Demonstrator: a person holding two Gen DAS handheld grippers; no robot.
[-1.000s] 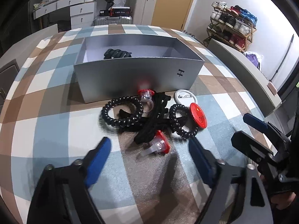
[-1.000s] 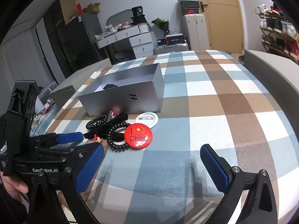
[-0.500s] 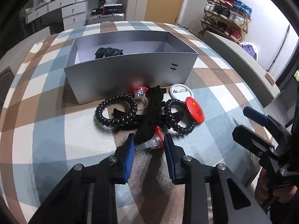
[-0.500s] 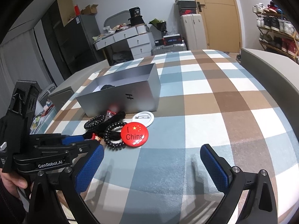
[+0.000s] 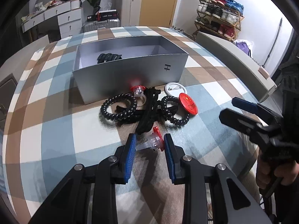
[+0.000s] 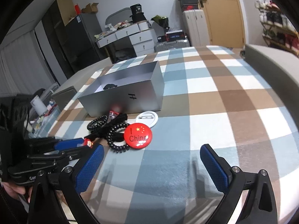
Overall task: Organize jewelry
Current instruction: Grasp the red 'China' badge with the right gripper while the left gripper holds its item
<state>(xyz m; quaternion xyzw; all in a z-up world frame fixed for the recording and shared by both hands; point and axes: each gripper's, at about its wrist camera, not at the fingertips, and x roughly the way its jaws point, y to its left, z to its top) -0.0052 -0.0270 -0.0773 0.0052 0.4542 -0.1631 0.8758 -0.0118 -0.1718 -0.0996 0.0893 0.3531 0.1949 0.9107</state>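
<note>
My left gripper (image 5: 149,145) is clenched on a clear plastic toy ring with a red top (image 5: 152,142); both blue fingers (image 5: 129,154) press its sides, and whether it is clear of the checked cloth surface (image 5: 56,134) cannot be told. My right gripper (image 6: 151,165) is released, its fingers spread wide above bare cloth, holding nothing.

Just beyond the held ring lies the pile: a black spiral coil hair tie (image 5: 118,108) on the left, a black fabric band (image 5: 149,112) through the middle, and a second black spiral hair tie (image 5: 174,112) on the right. A round red pin badge marked "China" (image 6: 138,136) leans on that second tie. A round white badge, pin side up (image 6: 146,117), lies flat behind it. A second red-topped clear ring (image 5: 139,93) sits against the front wall of the open silver rectangular box (image 5: 130,74). Inside the box lies one dark item (image 5: 109,57), kind not discernible.
</note>
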